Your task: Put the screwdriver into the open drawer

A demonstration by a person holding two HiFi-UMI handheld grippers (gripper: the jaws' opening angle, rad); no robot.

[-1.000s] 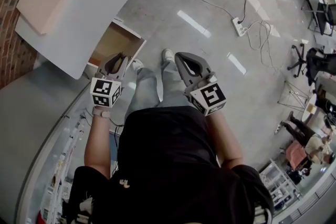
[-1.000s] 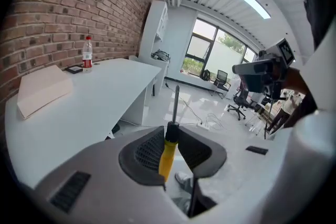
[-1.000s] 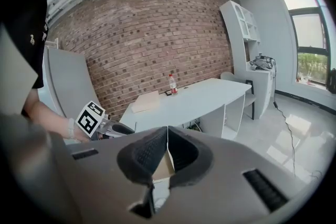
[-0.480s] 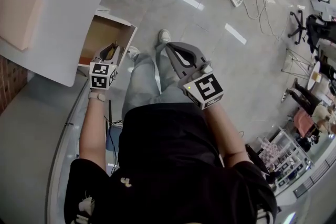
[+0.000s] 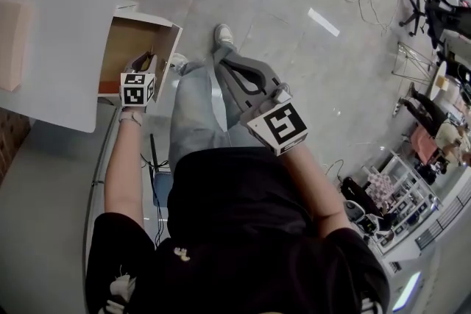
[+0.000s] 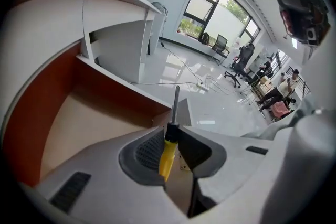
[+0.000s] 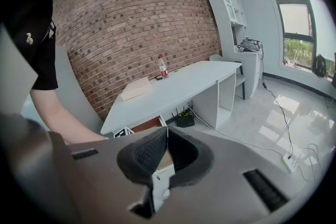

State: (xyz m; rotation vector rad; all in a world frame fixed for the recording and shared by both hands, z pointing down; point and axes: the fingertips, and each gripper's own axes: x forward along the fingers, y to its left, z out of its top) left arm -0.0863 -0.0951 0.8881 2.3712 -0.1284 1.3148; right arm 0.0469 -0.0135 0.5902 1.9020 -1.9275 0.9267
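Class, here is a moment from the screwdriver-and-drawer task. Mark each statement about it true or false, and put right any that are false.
1. The left gripper is shut on a screwdriver with a yellow handle. True.
2. The right gripper holds a second screwdriver. False: its jaws are together with nothing between them.
3. The drawer is pushed shut. False: it stands pulled out from under the white desk.
4. The screwdriver's metal shaft sticks out beyond the jaw tips. True.
5. The screwdriver lies on the drawer's bottom. False: it is clamped in the left gripper, and the drawer's wooden bottom shows bare.
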